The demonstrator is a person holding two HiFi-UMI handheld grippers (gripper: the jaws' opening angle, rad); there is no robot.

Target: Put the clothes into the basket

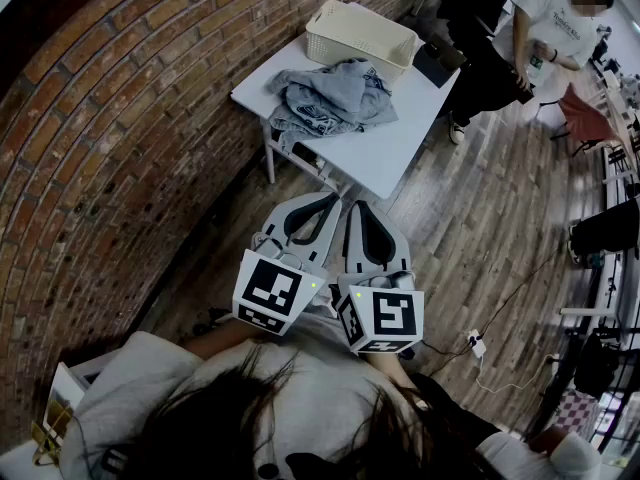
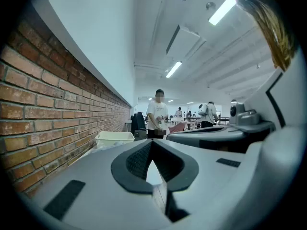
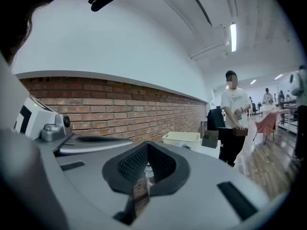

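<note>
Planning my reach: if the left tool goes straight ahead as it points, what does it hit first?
Probably the table, near the clothes; nothing else shows ahead of the left tool. Depth is unclear.

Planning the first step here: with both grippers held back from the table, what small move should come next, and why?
Probably carry the left gripper forward toward the grey clothes and open its jaws. Both it and the right gripper are shut and empty, well short of the table, where the clothes lie beside the basket.
</note>
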